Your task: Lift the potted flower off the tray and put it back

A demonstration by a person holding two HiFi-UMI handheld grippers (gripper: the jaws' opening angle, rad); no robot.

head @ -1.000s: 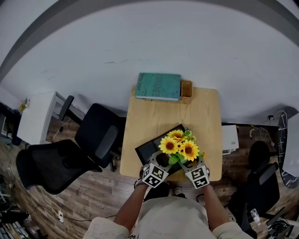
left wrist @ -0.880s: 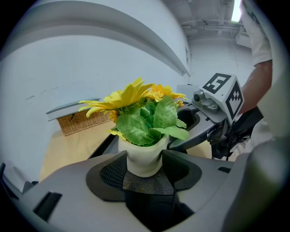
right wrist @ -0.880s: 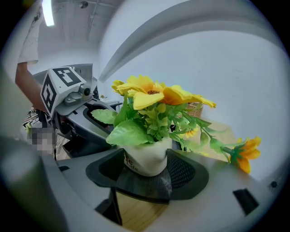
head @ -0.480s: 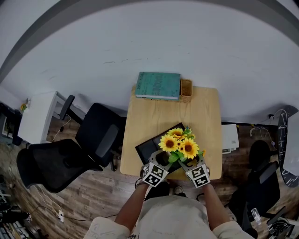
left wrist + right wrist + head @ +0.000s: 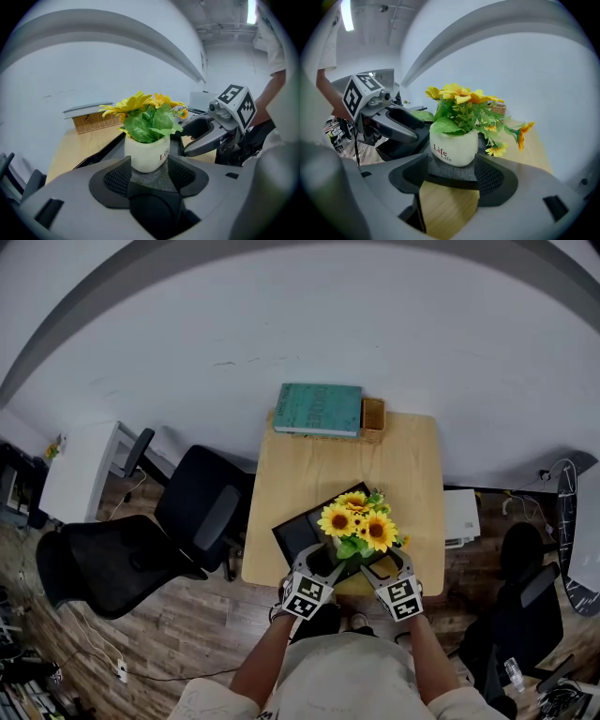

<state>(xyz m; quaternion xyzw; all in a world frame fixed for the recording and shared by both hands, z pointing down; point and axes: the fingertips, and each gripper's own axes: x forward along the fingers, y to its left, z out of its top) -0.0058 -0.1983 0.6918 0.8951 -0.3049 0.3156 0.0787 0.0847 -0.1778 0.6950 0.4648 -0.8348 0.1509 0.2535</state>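
white ceramic pot of yellow sunflowers (image 5: 357, 527) standing upright on the black rectangular tray (image 5: 295, 538), toward the tray's 3 o'clock side, on the light wooden surface (image 5: 347, 465). left gripper (image 5: 149, 165) and right gripper (image 5: 452, 169), at the 6 o'clock edge, each hold their jaws wide apart, with the pot's base just ahead between the tips. teal book (image 5: 319, 411) and small wicker basket (image 5: 373, 414) lie at 12 o'clock.
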